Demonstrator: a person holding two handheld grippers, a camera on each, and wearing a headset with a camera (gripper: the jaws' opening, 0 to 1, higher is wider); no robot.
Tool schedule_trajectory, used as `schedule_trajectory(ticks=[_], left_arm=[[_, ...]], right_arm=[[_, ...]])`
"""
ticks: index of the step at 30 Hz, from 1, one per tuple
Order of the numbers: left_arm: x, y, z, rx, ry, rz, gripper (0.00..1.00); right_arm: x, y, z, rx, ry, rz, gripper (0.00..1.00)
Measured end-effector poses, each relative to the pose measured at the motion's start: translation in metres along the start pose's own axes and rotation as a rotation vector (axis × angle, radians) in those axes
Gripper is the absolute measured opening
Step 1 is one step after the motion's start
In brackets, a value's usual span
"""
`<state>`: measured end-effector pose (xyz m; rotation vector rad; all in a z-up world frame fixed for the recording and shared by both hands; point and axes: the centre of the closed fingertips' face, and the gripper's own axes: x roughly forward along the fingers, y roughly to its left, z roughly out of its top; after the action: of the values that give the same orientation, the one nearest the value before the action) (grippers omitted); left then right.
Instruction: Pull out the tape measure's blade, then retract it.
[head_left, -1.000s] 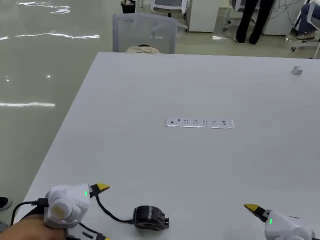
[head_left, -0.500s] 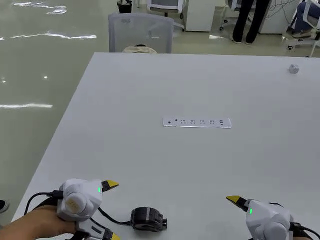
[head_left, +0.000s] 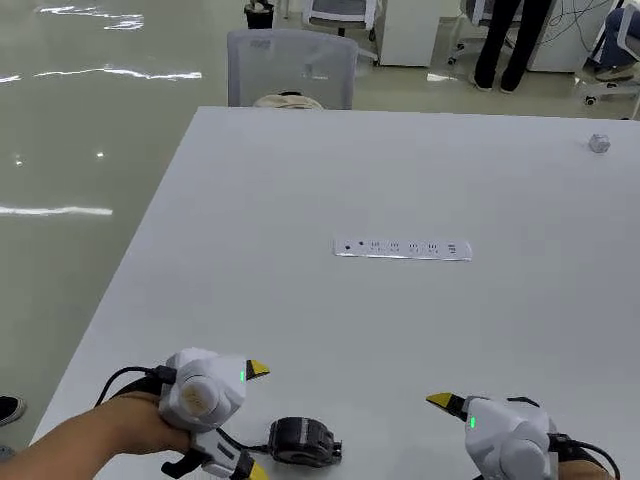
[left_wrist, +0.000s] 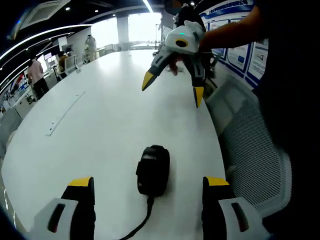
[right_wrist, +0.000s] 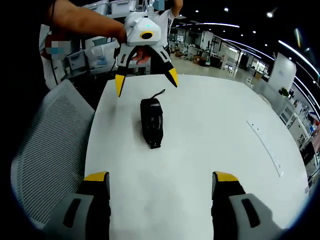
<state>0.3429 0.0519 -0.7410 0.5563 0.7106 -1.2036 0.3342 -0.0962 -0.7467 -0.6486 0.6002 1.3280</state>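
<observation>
A black tape measure (head_left: 302, 440) lies on the white table (head_left: 400, 180) near its front edge, blade in, a black cord trailing from it. My left gripper (head_left: 254, 418) stands open just left of it, jaws either side of the cord end; in the left gripper view the tape measure (left_wrist: 153, 169) lies a short way ahead between the jaws of my left gripper (left_wrist: 148, 184). My right gripper (head_left: 441, 402) is open, well to the right of it. In the right gripper view the tape measure (right_wrist: 151, 122) lies ahead of my right gripper (right_wrist: 157, 178), the left gripper (right_wrist: 145, 80) beyond.
A white power strip (head_left: 402, 249) is set flat in the table's middle. A small grey ball (head_left: 599, 143) rests at the far right. A grey mesh chair (head_left: 290, 68) stands at the far edge. People stand in the background.
Both grippers have drawn in toward the tape measure: the left has moved right, close to it, and the right has moved left. The tape measure lies where it was.
</observation>
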Motion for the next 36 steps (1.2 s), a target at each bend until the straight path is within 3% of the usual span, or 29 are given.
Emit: schedule_trajectory(ticks=[13,23,36], left_arm=[[0.021,-0.003,0.005,0.054,0.035,-0.047,0.79],[0.032,-0.008,0.002,0.069,0.071,-0.076,0.74],[0.041,-0.007,-0.006,0.064,0.099,-0.068,0.67]], right_arm=[[0.029,0.002,0.021,-0.049,0.017,0.069,0.84],[0.044,0.001,0.032,-0.079,0.025,0.101,0.81],[0.06,0.001,0.038,-0.091,0.028,0.123,0.73]])
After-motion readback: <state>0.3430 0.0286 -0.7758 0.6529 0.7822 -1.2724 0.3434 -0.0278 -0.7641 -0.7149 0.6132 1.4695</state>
